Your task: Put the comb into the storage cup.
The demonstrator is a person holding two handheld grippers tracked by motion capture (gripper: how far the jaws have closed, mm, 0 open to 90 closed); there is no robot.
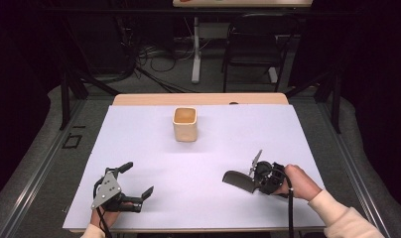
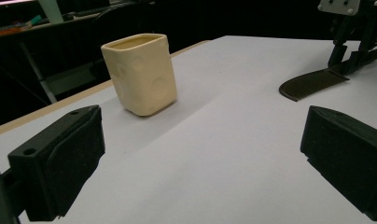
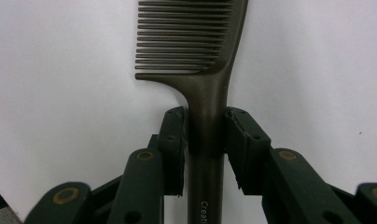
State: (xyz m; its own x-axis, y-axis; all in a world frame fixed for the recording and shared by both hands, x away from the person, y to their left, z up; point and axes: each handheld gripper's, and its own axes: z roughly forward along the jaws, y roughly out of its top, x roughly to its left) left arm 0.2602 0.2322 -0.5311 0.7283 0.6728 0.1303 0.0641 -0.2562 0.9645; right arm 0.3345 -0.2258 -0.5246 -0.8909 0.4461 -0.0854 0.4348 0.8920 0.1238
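The right gripper squeezes the handle of a dark brown plastic comb lying flat on the white table, teeth pointing away, while the left gripper rests wide open.

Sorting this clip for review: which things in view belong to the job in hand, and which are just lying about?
In the job:
- comb, handle clamped in the right gripper
- cream cup, upright, likely the target
- left gripper, open, holding nothing

Lying about:
- black chair beyond the table
- cables on the floor
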